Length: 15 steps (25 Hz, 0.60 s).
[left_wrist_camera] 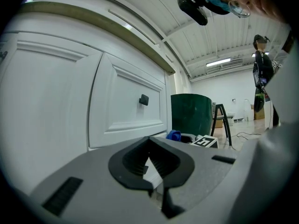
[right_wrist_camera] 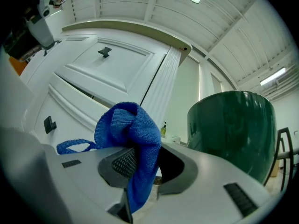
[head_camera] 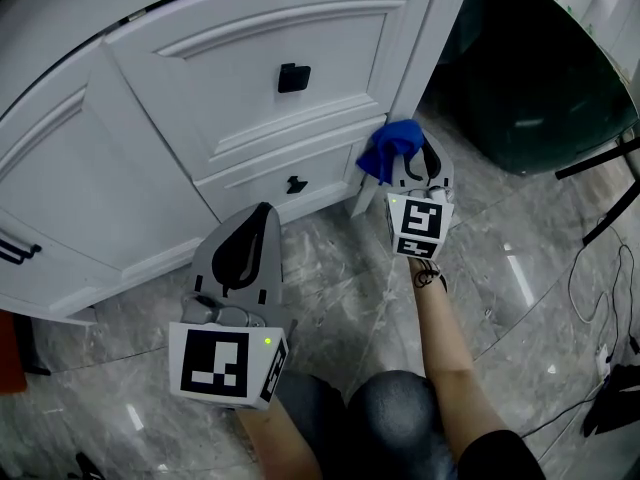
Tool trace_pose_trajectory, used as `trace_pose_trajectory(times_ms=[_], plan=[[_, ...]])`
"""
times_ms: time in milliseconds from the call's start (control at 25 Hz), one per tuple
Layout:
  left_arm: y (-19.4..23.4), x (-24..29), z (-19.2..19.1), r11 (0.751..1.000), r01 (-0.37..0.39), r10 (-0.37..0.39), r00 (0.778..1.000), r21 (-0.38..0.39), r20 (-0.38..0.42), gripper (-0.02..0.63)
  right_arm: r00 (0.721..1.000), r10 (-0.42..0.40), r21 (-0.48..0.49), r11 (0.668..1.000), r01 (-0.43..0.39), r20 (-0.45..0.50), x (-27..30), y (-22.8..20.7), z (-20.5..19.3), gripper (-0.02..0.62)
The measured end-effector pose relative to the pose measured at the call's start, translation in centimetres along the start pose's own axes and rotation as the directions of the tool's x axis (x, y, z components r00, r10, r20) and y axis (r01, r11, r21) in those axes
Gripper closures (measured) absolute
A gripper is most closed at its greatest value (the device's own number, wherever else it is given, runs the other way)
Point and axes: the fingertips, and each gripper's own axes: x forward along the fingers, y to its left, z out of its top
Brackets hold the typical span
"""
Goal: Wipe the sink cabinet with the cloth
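One blue cloth is bunched and clamped in the jaws of the right gripper, at the lower right corner of the sink cabinet, against or just off its corner post. The left gripper hangs low before the cabinet front, jaws closed on nothing. The wiping stroke seems to be in hand. The next move calls for pressing the cloth flat and sweeping along the panel.
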Motion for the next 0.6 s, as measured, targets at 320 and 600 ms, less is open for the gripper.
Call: trace_pose_trajectory(times_ms=[320,600], plan=[[-0.1,0.2,-0.1,1.000,-0.002,0.002,1.000,0.005,-0.003,0.606,1.000,0.001,0.011,1.000,-0.001,-0.018,-0.3,1.0,-2.8,0.482],[0.0,0.3,-0.3,1.000,-0.003,0.003,1.000,0.011,-0.013,0.606,0.998,0.015,-0.007,1.000,-0.016,-0.069,-0.8,2.4,-6.7,0.482]])
